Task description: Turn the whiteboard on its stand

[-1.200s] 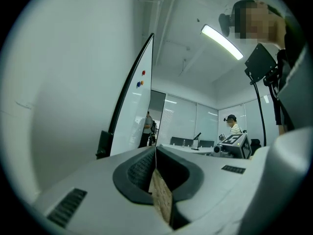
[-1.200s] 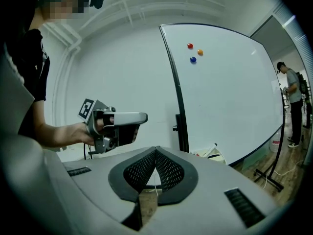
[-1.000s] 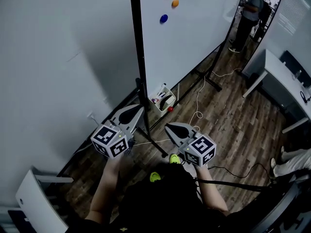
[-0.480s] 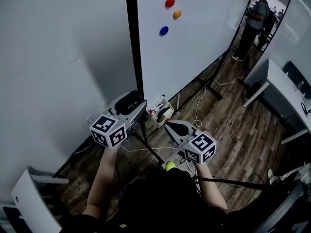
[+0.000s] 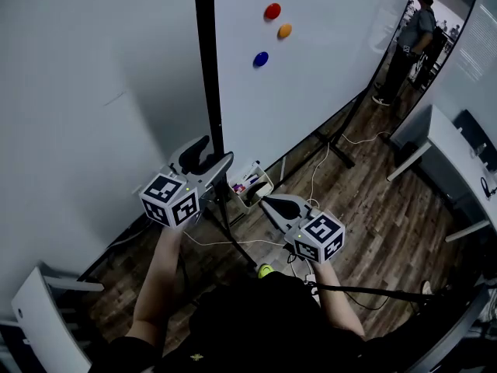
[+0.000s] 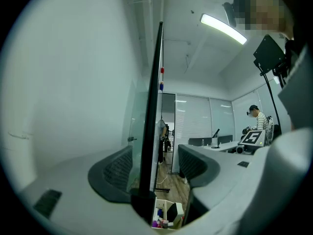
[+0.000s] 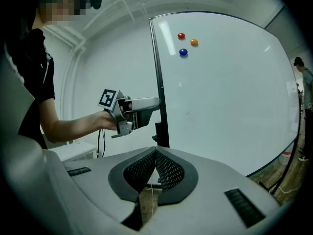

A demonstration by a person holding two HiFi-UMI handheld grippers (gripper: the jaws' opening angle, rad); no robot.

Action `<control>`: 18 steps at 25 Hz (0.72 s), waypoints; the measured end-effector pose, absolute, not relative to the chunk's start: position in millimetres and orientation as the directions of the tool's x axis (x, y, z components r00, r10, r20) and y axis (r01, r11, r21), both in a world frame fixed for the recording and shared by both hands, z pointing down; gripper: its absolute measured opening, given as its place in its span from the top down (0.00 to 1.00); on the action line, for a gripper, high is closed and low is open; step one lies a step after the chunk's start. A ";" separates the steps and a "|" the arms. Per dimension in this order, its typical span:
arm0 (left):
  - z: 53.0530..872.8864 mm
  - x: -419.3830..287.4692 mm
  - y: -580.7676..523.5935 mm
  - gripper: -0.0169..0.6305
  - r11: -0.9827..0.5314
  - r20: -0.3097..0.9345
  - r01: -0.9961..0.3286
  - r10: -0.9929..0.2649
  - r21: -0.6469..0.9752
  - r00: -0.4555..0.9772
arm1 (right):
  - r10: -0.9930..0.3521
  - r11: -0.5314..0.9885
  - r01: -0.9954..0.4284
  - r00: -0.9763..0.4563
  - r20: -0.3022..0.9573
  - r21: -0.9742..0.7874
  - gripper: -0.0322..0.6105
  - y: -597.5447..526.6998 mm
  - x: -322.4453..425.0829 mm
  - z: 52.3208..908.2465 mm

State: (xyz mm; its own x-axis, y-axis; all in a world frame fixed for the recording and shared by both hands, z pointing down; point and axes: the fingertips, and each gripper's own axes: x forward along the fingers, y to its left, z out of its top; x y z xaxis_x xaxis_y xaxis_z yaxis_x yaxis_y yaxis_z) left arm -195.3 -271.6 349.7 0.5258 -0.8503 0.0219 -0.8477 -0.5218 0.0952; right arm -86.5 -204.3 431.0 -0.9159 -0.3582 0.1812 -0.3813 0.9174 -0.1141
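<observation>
At the board's near edge, in the head view, my left gripper (image 5: 211, 156) now sits with its jaws open on either side of the black frame (image 5: 205, 76). A second ago it was lower, down by the stand's leg (image 5: 237, 239), and half a second ago it was only partway up. The board (image 5: 318, 84) stands upright close to the wall, with red, orange and blue magnets (image 5: 272, 11) near its top. My right gripper (image 5: 268, 202) has barely moved; it hangs low, well clear of the board, above the floor by the tray (image 5: 250, 186). A person (image 5: 414, 41) stands far off past the board's other end.

Looking along the left gripper (image 6: 155, 153), I see the jaws released and wide, with the frame (image 6: 152, 106) running up between them, nearer the left pad (image 6: 117, 173). I cannot tell whether it touches. The tray (image 6: 166, 214) shows below.

Looking along the right gripper (image 7: 155, 153), I see the jaws pressed together on nothing. Beyond them is the board (image 7: 230, 97), with the left gripper (image 7: 157, 103) at its frame.
</observation>
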 end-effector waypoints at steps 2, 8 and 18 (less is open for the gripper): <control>346.6 -196.6 -277.2 0.52 -0.525 0.012 -0.846 -0.849 0.090 0.528 | -0.354 0.918 -0.379 -0.916 0.189 -0.114 0.95 -206.5 -84.2 432.4; 340.2 -193.4 -286.7 0.55 -0.532 0.015 -0.845 -0.845 0.051 0.534 | -0.358 0.916 -0.385 -0.911 0.202 -0.114 0.95 -210.1 -72.2 432.8; 344.2 -182.5 -300.3 0.70 -0.577 0.028 -0.817 -0.817 -0.002 0.576 | -0.387 0.902 -0.417 -0.897 0.214 -0.116 0.95 -210.4 -60.8 439.1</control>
